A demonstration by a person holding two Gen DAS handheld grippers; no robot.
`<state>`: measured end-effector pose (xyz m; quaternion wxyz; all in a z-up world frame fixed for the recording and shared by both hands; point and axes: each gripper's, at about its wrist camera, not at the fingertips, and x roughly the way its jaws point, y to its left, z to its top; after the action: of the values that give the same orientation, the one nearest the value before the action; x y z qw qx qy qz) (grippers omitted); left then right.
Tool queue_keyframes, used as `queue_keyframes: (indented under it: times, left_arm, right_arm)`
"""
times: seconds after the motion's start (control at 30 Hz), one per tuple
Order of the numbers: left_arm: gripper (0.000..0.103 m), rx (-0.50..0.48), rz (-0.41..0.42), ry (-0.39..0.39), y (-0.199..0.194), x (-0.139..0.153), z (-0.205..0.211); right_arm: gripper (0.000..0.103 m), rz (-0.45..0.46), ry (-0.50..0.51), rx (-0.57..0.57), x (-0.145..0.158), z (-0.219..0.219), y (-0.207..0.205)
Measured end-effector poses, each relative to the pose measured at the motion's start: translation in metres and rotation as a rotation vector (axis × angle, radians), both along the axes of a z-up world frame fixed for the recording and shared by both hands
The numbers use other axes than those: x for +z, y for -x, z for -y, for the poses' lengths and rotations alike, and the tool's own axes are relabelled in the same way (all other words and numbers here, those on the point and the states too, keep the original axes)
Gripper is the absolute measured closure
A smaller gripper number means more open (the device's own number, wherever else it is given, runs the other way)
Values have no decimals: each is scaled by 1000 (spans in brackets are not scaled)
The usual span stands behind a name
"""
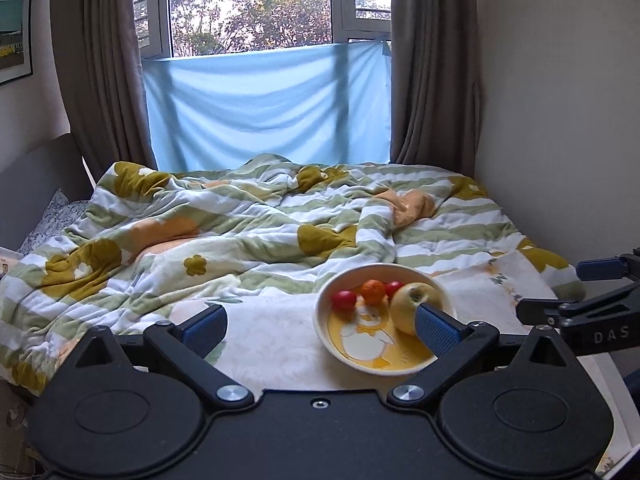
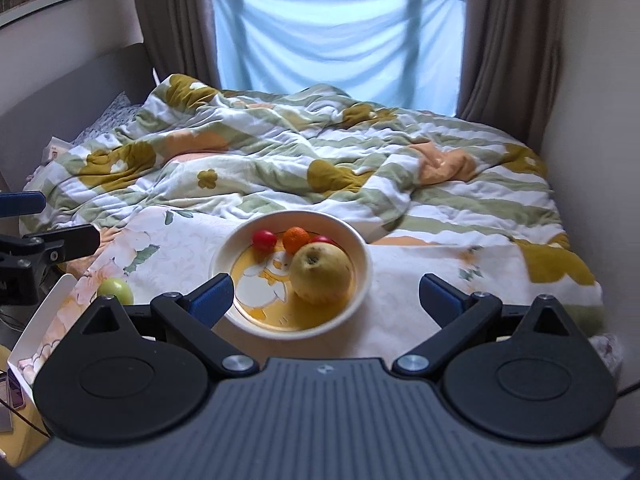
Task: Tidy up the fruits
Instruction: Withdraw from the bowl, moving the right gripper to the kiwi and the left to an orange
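Observation:
A cream bowl (image 2: pixel 362 276) with a duck picture stands on the bed's near end; it also shows in the left wrist view (image 1: pixel 322 328). In it lie a yellow apple (image 2: pixel 322 274) (image 1: pixel 408 300), an orange tangerine (image 2: pixel 296 239) (image 1: pixel 373 291) and two red tomatoes (image 2: pixel 264 239) (image 1: pixel 344 300). A small green fruit (image 2: pixel 116 290) lies on the sheet to the bowl's left. My left gripper (image 1: pixel 320 326) is open and empty, left of the bowl. My right gripper (image 2: pixel 326 294) is open and empty, with its jaws either side of the bowl's near rim.
A rumpled striped floral quilt (image 2: pixel 280 152) covers the bed beyond the bowl. Walls close in on the right (image 2: pixel 592 120), curtains and a window at the back. A white box edge (image 2: pixel 44 320) sits at the near left of the bed.

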<state>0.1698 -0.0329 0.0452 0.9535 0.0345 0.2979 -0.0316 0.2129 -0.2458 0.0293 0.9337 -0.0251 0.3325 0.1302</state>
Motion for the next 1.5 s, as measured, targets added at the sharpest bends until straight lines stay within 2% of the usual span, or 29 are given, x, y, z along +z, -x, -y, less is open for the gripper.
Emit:
queue_keyframes:
  times: [0.23, 0.5, 0.83, 1.27, 1.37, 1.5]
  left_arm:
    - [1, 50, -10, -9, 26, -9, 30]
    - [1, 91, -57, -18, 47, -38, 59]
    - [1, 68, -116, -10, 36, -96, 81]
    - [2, 4, -170, 1, 8, -154, 100]
    - [5, 1, -179, 2, 6, -160, 100]
    - [14, 4, -200, 9, 2, -166, 100]
  right_arm:
    - [0, 19, 25, 26, -5, 33, 34]
    - [0, -1, 12, 108, -28, 65, 49]
    - [0, -47, -39, 156, -68, 86, 25]
    - [0, -125, -105, 200, -126, 74, -12]
    - [2, -129, -109, 204, -133, 70, -16]
    - [5, -138, -116, 200, -142, 65, -24]
